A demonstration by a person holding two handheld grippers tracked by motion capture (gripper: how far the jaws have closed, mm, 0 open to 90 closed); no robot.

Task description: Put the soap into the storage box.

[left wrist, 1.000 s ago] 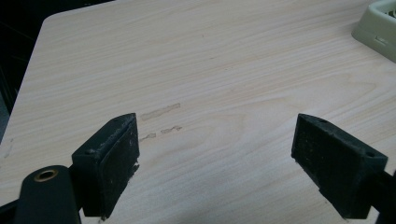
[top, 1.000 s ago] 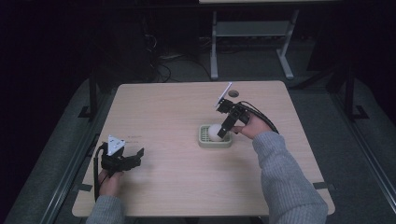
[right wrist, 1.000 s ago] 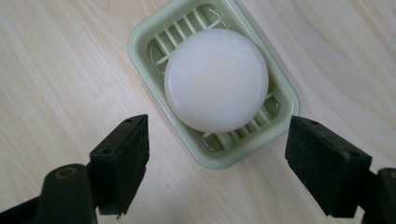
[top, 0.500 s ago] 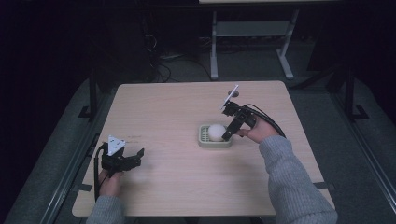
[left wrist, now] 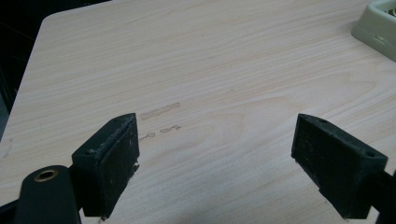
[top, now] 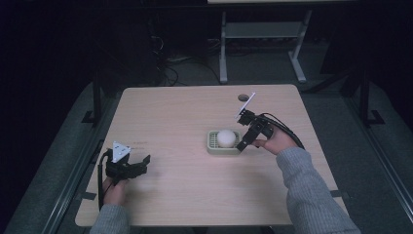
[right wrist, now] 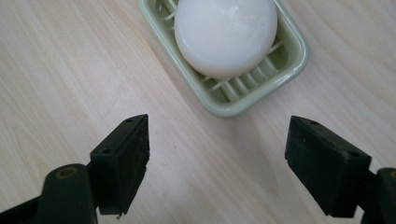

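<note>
Soap, a round white bar [right wrist: 225, 35], lying in pale green ribbed plastic dish [right wrist: 243, 95] toward the wooden table's [top: 195, 195] right edge, my right gripper [right wrist: 217, 168] spread wide just beside it, my left gripper [left wrist: 217, 163] released near front left corner.

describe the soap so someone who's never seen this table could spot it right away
Start at the pale wooden table and look toward its right half, just ahead of the right tongs, which are open. There sits a light green slatted soap dish, and the soap lies in it. It is the one smooth, round, white lump on the table.
</note>
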